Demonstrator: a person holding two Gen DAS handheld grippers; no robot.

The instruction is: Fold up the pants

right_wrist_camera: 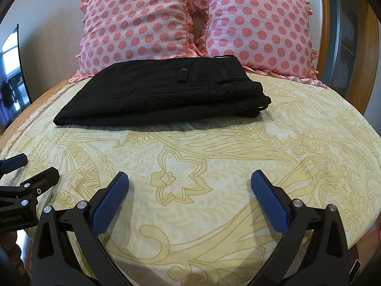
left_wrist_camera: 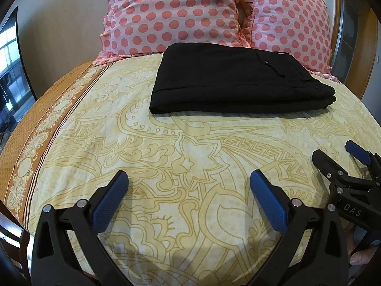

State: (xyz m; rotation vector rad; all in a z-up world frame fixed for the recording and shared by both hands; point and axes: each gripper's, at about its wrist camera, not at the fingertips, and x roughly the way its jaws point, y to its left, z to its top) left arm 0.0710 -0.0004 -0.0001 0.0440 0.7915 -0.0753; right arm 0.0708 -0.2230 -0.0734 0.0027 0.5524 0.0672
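Note:
Black pants (left_wrist_camera: 233,81) lie folded into a flat rectangle on the bed, just in front of the pillows; they also show in the right wrist view (right_wrist_camera: 164,93), waistband and pocket on the right side. My left gripper (left_wrist_camera: 188,181) is open and empty, above the bedsheet well short of the pants. My right gripper (right_wrist_camera: 189,181) is open and empty too, equally short of them. The right gripper shows at the right edge of the left wrist view (left_wrist_camera: 338,152), the left gripper at the left edge of the right wrist view (right_wrist_camera: 31,166).
Two pink polka-dot pillows (left_wrist_camera: 176,12) (right_wrist_camera: 259,23) lean against the headboard behind the pants. A yellow patterned bedsheet (left_wrist_camera: 166,147) covers the bed, with an orange border (left_wrist_camera: 26,128) on the left. A wooden frame (right_wrist_camera: 362,59) stands at the right.

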